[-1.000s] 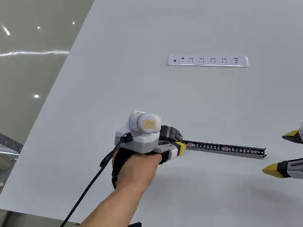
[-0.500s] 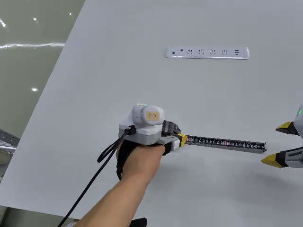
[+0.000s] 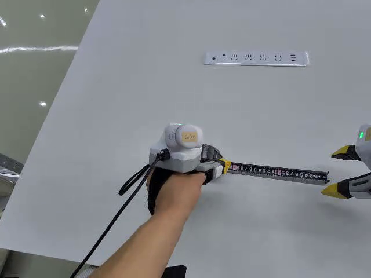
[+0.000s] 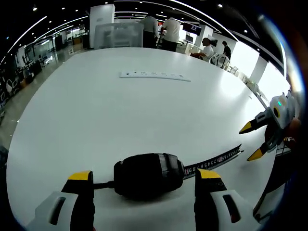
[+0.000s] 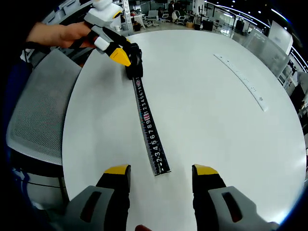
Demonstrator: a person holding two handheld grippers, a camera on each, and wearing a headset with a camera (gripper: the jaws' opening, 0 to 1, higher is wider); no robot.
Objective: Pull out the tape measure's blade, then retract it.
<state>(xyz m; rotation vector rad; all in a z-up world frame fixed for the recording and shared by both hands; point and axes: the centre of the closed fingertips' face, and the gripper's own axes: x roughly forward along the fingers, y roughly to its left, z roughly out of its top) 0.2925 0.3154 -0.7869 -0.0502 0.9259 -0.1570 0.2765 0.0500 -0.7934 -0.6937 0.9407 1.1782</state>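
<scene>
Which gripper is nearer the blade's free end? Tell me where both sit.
Right. The right gripper is open, with the blade's free end lying between its jaw tips. The left gripper is at the blade's other end, jaws either side of the tape measure case.

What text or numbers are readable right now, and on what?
"2 3 4 5 6 7 8 9": on the tape blade, from its free end.
Blade numbers nearer the case: too blurred to read.
Power strip markings: too small to read.

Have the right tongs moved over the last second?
Yes. Against the power strip, the right tongs crept left in the head view, toward the blade tip.
</scene>
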